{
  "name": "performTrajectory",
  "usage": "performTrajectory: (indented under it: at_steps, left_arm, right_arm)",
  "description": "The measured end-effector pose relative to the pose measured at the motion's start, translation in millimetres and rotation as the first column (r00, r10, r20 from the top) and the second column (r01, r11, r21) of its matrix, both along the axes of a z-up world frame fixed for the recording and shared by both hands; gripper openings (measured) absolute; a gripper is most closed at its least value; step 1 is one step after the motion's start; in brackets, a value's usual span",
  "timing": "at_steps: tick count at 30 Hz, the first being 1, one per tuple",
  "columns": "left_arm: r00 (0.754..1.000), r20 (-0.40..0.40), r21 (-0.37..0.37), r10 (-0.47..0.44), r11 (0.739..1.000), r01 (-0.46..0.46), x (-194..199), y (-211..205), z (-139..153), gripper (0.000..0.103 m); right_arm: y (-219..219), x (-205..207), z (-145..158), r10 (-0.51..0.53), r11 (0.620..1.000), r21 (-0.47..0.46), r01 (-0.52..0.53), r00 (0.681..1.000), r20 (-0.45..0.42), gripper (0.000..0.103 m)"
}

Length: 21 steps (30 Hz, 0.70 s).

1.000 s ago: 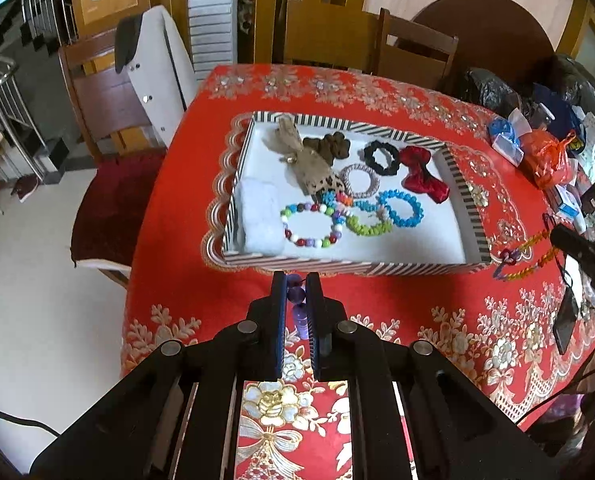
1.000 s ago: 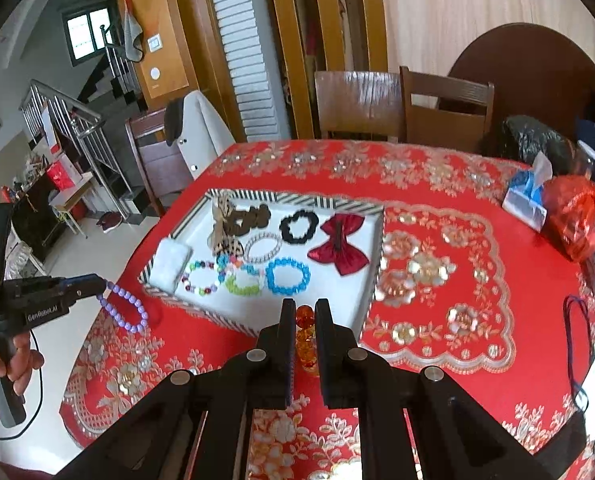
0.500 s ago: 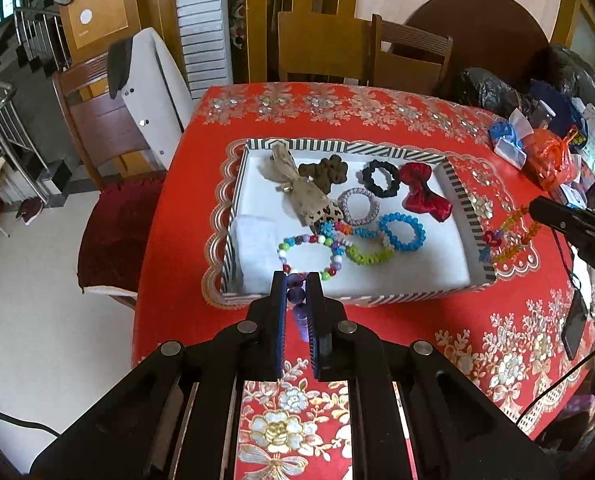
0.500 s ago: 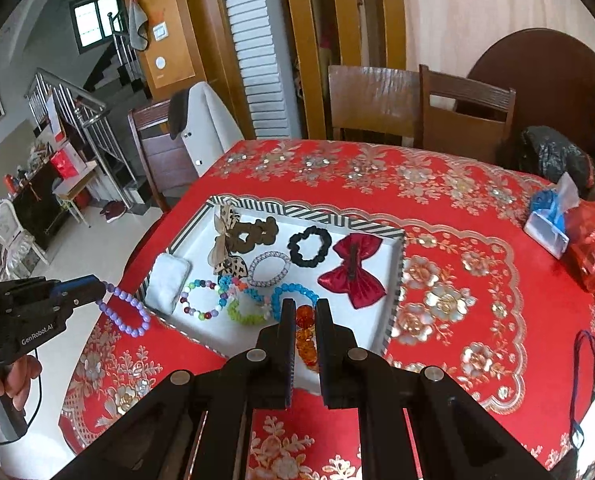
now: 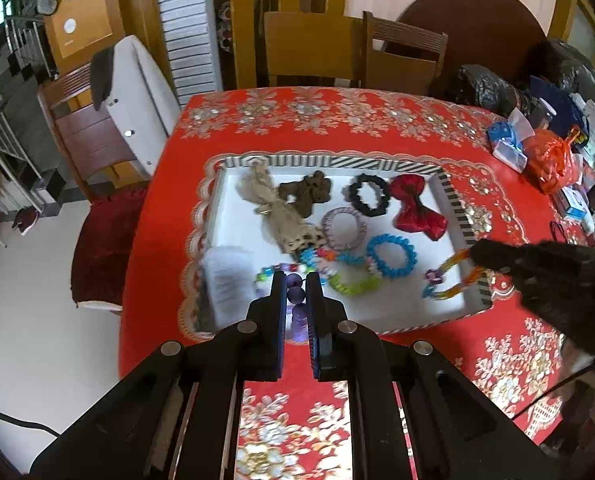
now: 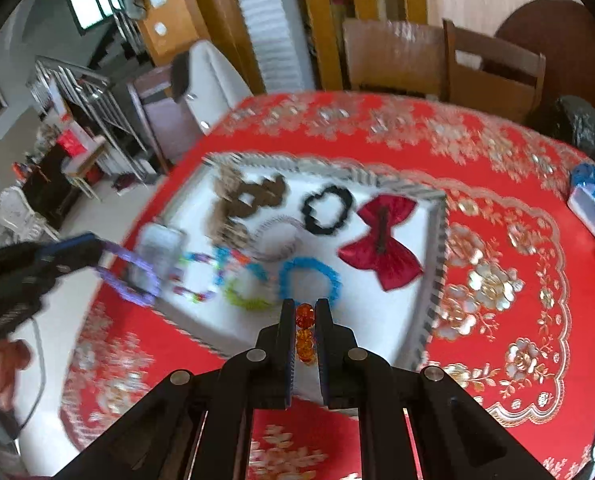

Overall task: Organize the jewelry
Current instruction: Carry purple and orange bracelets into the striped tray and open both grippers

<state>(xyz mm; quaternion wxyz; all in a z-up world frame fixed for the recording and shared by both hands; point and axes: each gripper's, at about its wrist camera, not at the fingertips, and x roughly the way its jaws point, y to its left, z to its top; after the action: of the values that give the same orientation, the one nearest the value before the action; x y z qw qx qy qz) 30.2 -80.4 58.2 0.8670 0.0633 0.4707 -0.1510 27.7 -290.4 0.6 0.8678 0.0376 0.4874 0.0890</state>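
Note:
A white tray with a striped rim (image 5: 451, 196) (image 6: 437, 248) sits on the red tablecloth and holds several bracelets, scrunchies and a red bow (image 5: 415, 208) (image 6: 381, 240). My left gripper (image 5: 296, 280) is shut on a purple bead bracelet (image 5: 295, 304) (image 6: 131, 276) and holds it over the tray's near left edge. My right gripper (image 6: 305, 308) is shut on an orange bead bracelet (image 6: 304, 332) (image 5: 453, 276) and holds it over the tray's near right part, just short of the blue bracelet (image 6: 309, 284).
Bags and small packets (image 5: 545, 152) crowd the table's right side. Wooden chairs (image 5: 401, 52) stand behind the table, one chair with a white garment (image 5: 137, 92) at the left. A white pad (image 5: 227, 276) lies in the tray's near left corner.
Both grippers have moved forward over the tray with their bracelets. The right wrist view is blurred by motion.

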Motion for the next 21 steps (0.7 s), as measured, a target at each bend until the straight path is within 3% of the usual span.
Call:
performTrajectory:
  at_steps: [8,14,21]
  left_arm:
    - [0.995,-0.071,-0.066,-0.076,0.995,0.071,7,-49,-6,0.008]
    - [0.967,-0.225,-0.2,-0.116,0.977,0.071,22,-73,-34,0.008]
    - [0.944,-0.329,-0.122,-0.018,0.992,-0.024,39,-53,-90,0.008]
  right_arm:
    - [-29,35,-25,-0.051,0.992,-0.118,0.046,0.998,-0.043,0.009]
    - [-34,48,-36,-0.05,0.991,-0.128,0.043,0.997,-0.055,0.009]
    - [-32,52,-46,-0.025,0.992,-0.126,0.016,0.998,-0.066,0.009]
